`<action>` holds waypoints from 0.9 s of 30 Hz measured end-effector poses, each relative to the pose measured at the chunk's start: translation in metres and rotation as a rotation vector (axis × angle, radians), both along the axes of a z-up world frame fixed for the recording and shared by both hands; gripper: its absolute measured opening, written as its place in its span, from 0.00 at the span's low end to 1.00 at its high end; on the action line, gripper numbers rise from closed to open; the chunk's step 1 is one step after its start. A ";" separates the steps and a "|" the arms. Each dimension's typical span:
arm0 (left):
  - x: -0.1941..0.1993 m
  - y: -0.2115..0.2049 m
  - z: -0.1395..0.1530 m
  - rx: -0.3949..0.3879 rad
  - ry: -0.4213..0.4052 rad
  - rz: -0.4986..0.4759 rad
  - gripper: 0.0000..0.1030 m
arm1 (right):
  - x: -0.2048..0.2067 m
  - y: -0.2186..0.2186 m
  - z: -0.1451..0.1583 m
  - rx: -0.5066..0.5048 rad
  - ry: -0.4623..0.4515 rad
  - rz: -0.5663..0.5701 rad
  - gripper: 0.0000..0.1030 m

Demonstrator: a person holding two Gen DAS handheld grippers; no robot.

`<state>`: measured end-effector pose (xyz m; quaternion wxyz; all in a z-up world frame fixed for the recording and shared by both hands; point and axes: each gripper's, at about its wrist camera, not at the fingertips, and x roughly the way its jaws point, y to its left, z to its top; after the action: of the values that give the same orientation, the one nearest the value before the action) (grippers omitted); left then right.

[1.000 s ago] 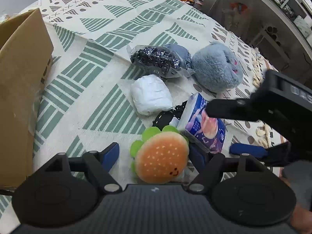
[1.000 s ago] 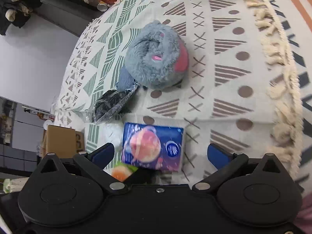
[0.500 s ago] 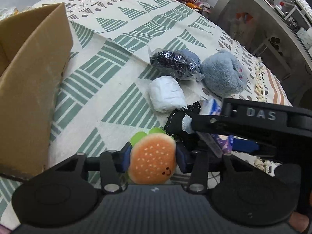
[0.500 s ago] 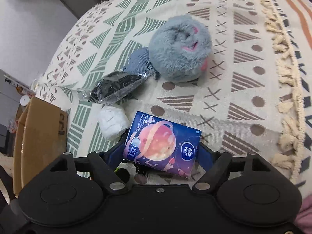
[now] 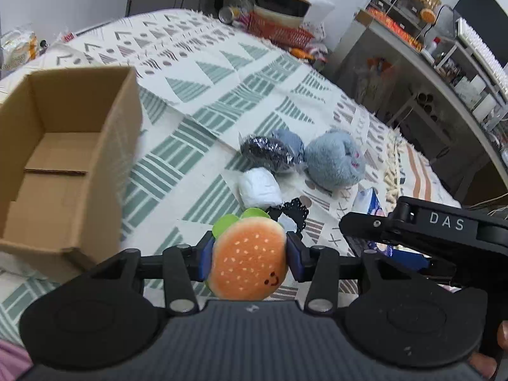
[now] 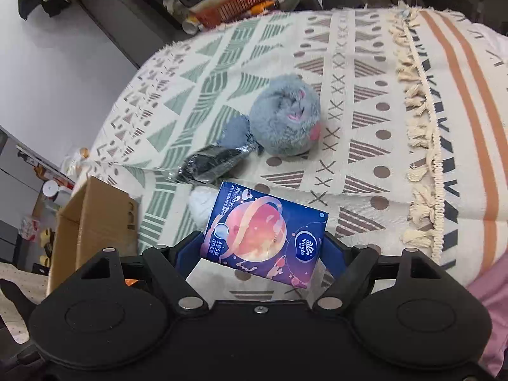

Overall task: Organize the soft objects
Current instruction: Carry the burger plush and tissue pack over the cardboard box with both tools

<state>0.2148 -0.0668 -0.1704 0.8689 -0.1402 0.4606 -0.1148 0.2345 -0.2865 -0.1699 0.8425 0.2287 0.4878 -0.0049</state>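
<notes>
Both grabs are up off the blanket since a second ago: my left gripper [image 5: 249, 258] squeezes the burger plush [image 5: 249, 262], my right gripper [image 6: 263, 249] pinches the tissue pack [image 6: 265, 233]. Both look light and squishy, so mid-body holds seem fine.

A lived-in room of a home — a soft surface under a patterned throw [image 6: 358, 146] with cream tassels [image 6: 416, 127]. Past it stand cluttered shelves [image 5: 444, 54] of bottles and boxes, a red plastic basket [image 5: 279, 28] and a dark screen [image 5: 482, 16]. An open cardboard box [image 5: 63, 165] and plush toys — one grey and furry [image 6: 287, 117] — sit on the throw.
</notes>
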 end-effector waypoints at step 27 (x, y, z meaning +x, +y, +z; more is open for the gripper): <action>-0.052 0.078 0.074 -0.071 -0.185 0.051 0.44 | -0.055 0.073 0.085 -0.051 -0.172 0.035 0.74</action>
<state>0.1628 0.0112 -0.0966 0.9049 -0.1713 0.3703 -0.1213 0.1794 -0.2140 -0.0849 0.8868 0.1981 0.4173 0.0168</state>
